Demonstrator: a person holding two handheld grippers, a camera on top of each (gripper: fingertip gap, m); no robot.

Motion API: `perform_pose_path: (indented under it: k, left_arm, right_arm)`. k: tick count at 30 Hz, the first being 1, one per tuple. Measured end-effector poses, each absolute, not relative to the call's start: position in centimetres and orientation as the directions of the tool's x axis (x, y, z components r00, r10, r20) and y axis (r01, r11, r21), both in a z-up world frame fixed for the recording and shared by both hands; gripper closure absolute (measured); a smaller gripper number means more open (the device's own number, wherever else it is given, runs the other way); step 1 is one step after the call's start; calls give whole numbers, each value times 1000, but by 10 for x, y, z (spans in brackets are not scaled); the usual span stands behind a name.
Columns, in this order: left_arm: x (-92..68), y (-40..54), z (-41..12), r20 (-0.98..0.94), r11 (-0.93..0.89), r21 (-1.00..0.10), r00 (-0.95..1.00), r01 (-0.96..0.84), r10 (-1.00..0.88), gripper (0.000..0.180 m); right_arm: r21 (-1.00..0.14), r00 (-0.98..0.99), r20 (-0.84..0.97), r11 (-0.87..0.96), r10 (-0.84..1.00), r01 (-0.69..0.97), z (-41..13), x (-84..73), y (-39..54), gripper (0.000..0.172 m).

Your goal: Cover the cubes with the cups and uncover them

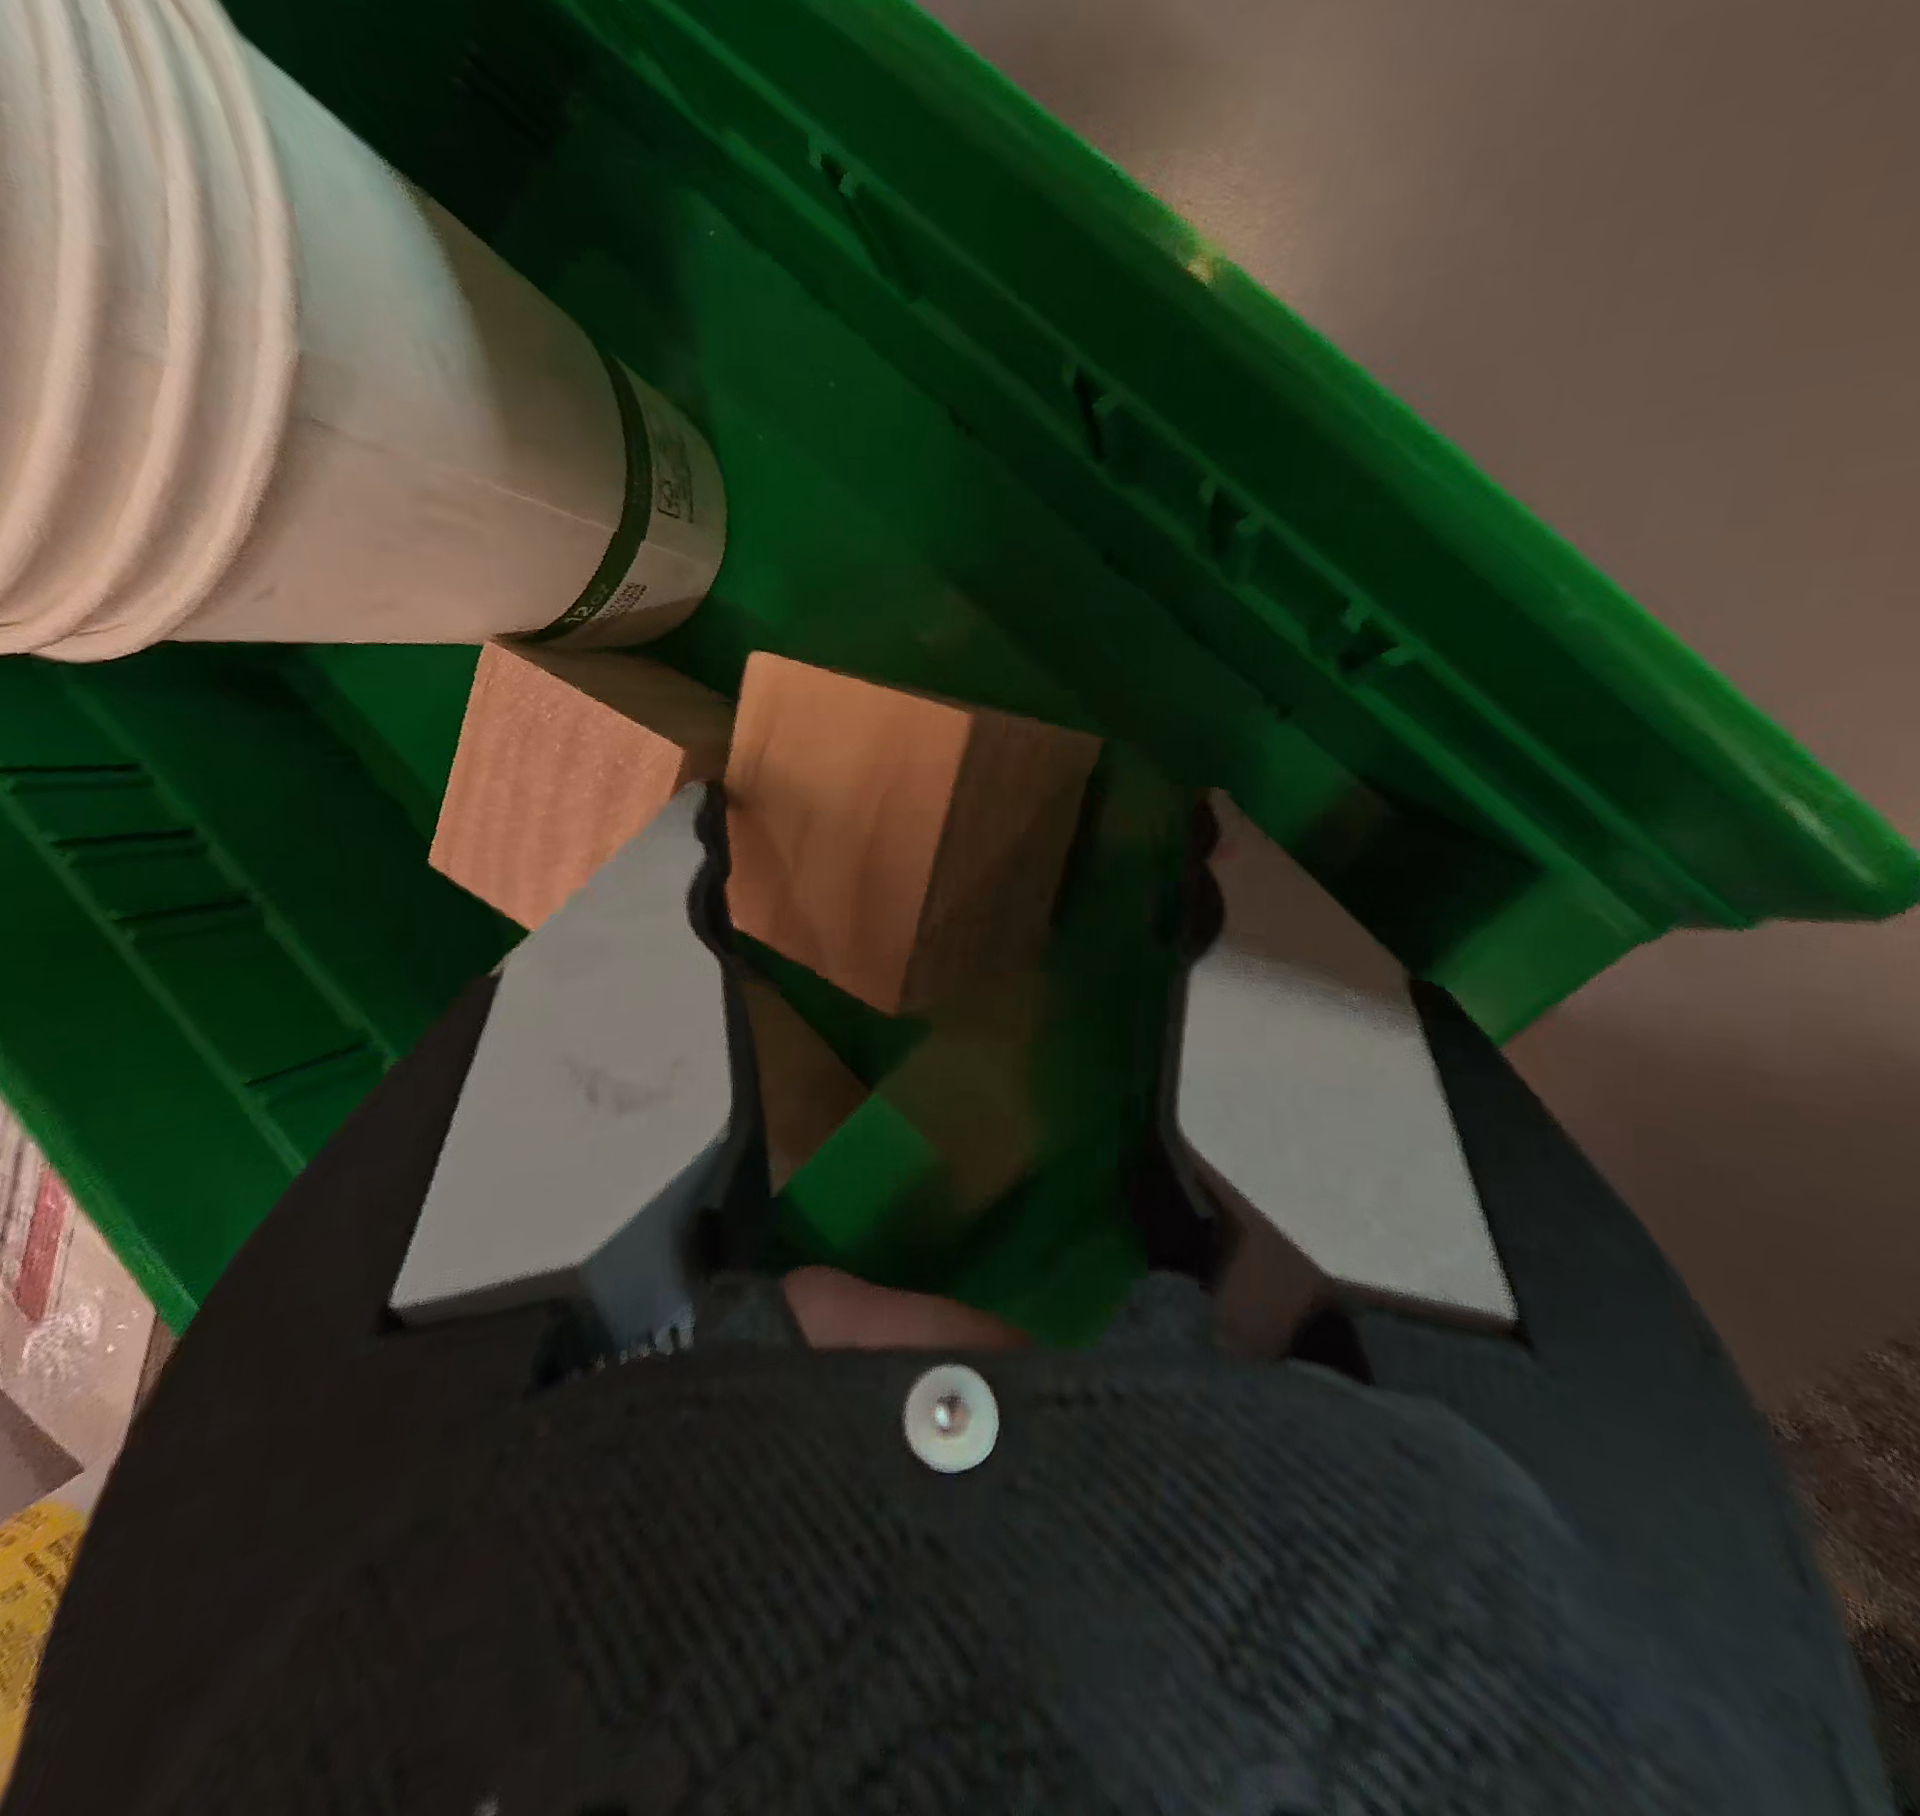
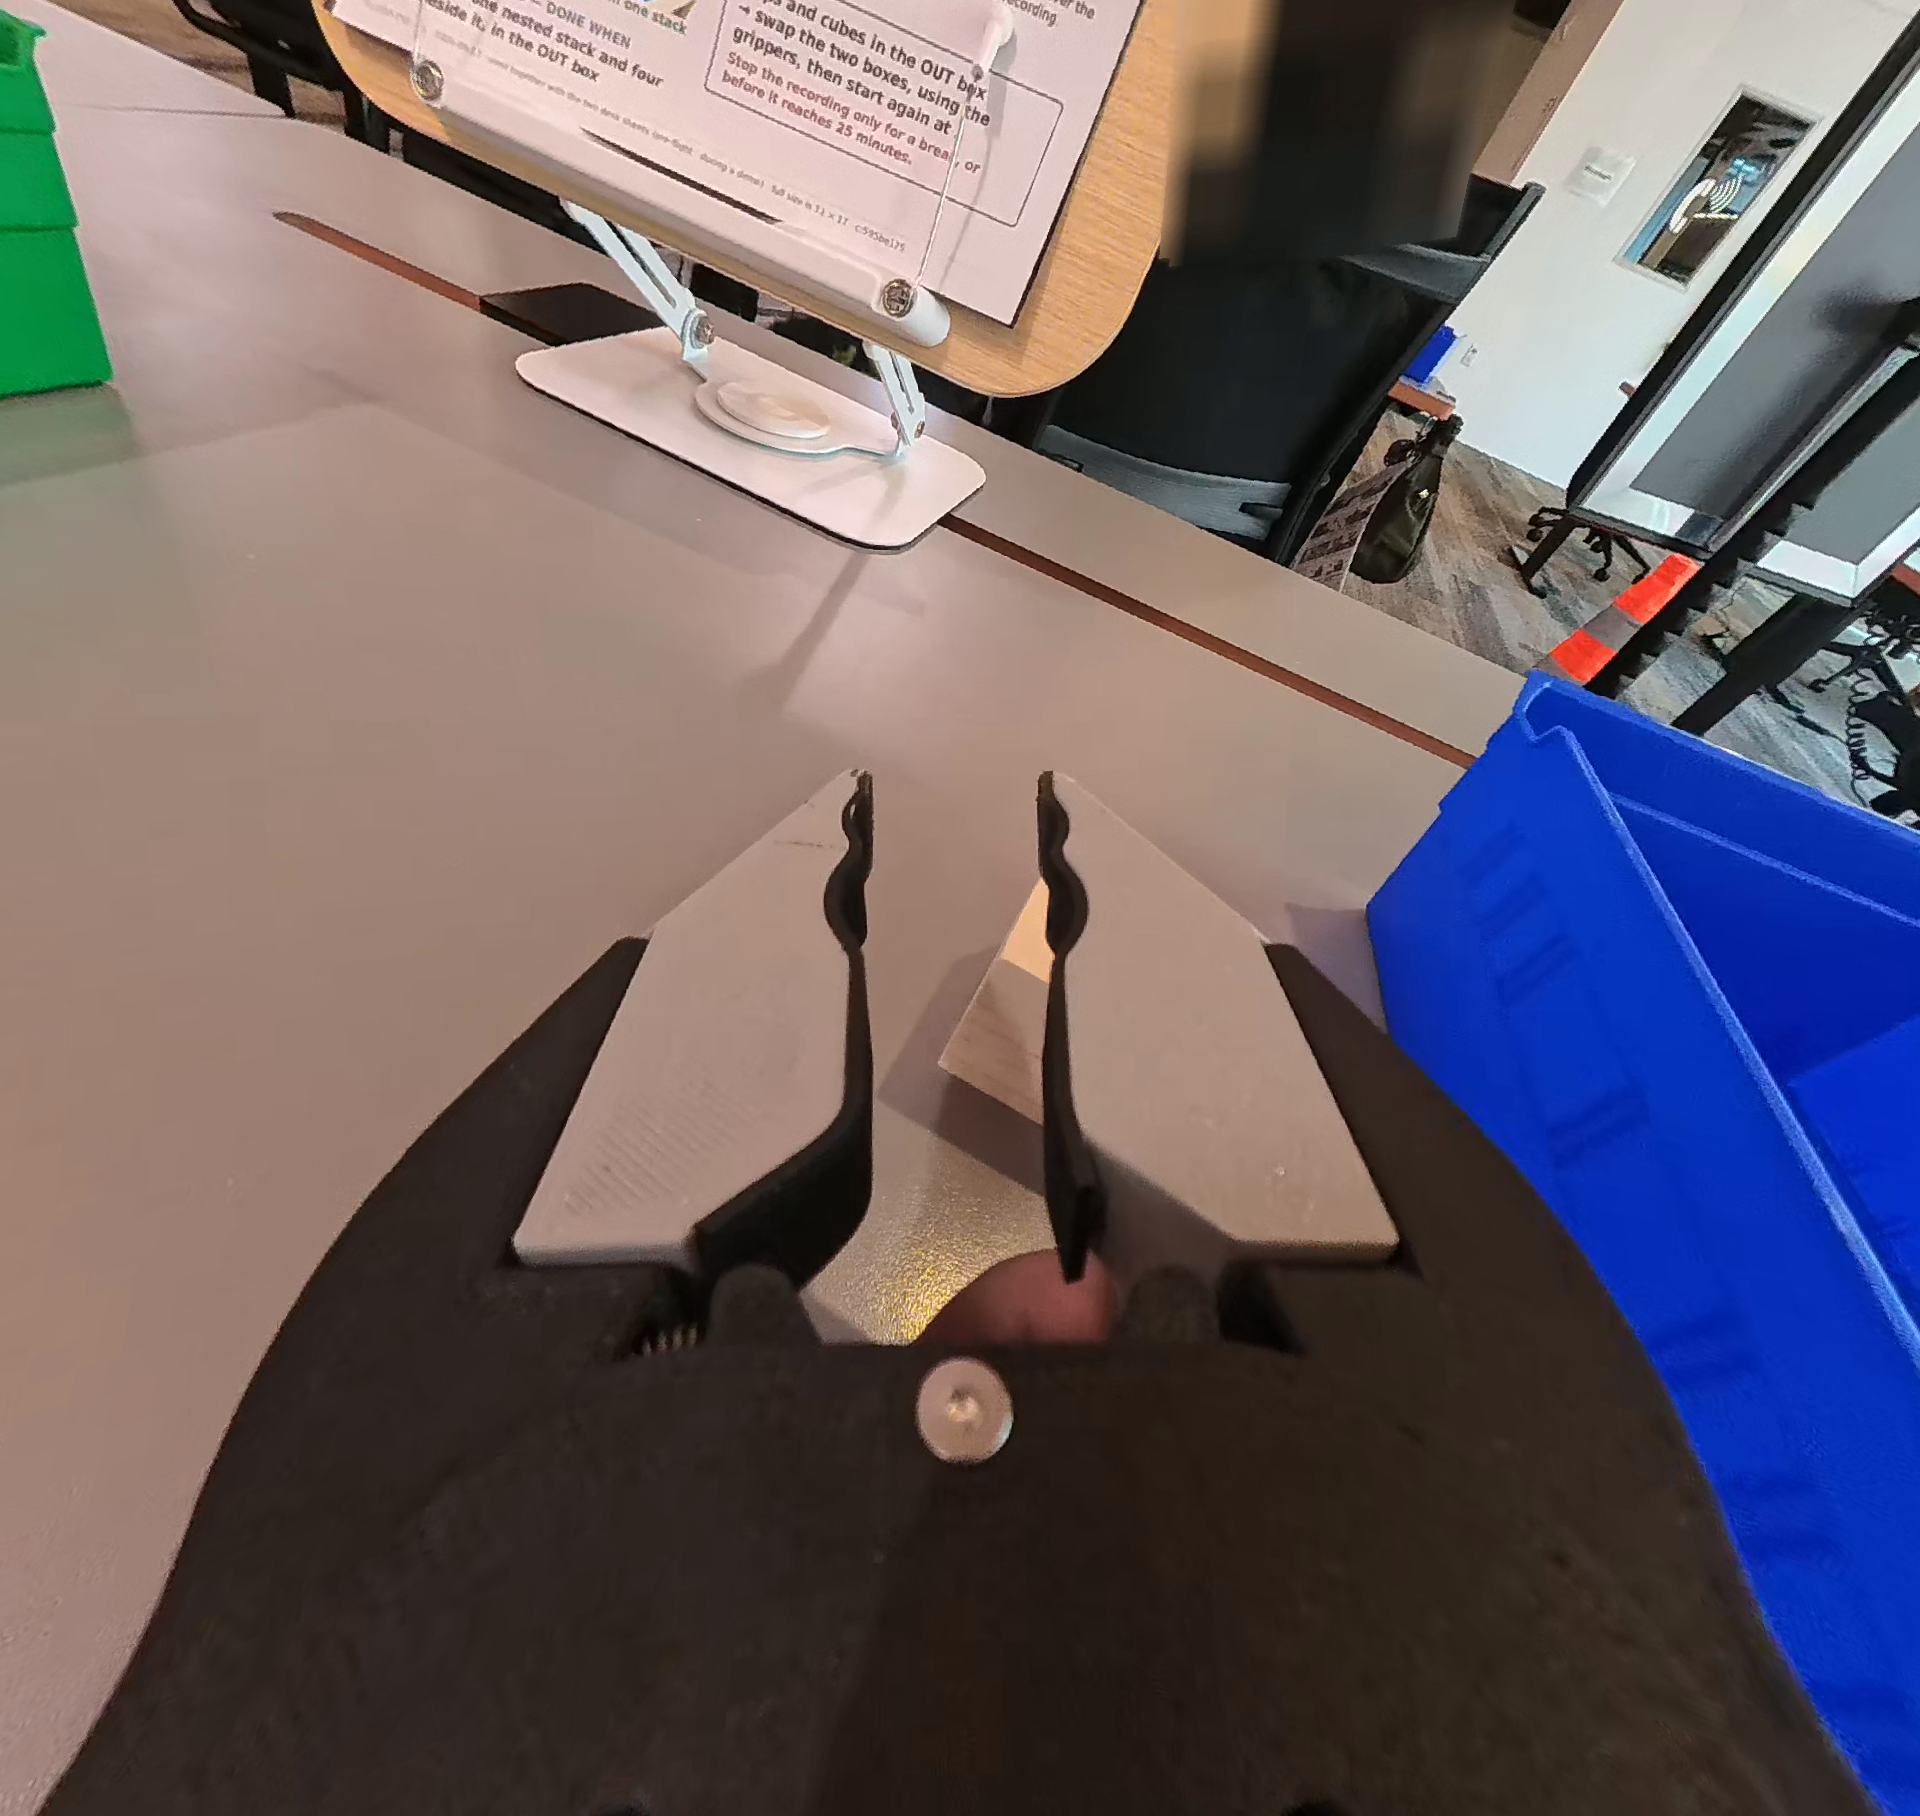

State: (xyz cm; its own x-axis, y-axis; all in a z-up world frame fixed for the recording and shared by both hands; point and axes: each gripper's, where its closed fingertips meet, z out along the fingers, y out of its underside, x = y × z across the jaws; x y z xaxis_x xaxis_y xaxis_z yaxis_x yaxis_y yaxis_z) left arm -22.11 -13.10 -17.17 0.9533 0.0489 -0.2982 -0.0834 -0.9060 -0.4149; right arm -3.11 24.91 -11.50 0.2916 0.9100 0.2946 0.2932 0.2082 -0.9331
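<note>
Inside the green bin the left gripper is spread wide around a wooden cube, unpressed, beside the nested paper cups; closing is judged next; the right gripper, part open and empty, hovers over the surface, a cube beneath it.

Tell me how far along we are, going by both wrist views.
Early, it seems. Done: one wooden cube lies on the grey table under the right gripper, near the blue bin. In hand: nothing; the left gripper is open over a cube in the green bin. Left: another cube and the white cup stack remain inside; no cube is covered.
</note>
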Motion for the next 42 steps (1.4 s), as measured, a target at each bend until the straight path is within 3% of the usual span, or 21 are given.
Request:
perform_pose_path:
  k: [8,13,23,32,38,42]
  left_arm:
    - [-231,-132,-174,-408,-937,-325,913,-128,17,101]
    - [-228,-137,-184,-393,-950,-283,919,-135,-13,113]
    - [-228,-144,-182,-364,-957,-257,931,-137,-36,118]
    - [-248,-143,-128,-497,-855,-511,842,-88,211,123]
    - [-238,-115,-51,-535,-666,-721,765,-192,358,123]
    - [-203,-76,-3,-536,-554,-781,766,-289,356,123]
  right_arm:
    - [-940,294,281,199,914,278,-111,-30,249,144]
    - [-939,289,283,203,915,276,-111,-30,247,144]
    - [-937,288,286,205,914,282,-112,-31,248,144]
    - [-956,323,227,147,919,253,-106,-27,256,144]
    - [-998,410,36,11,911,65,-75,-9,279,144]
    - [-999,444,-46,-42,895,-20,-64,1,292,144]
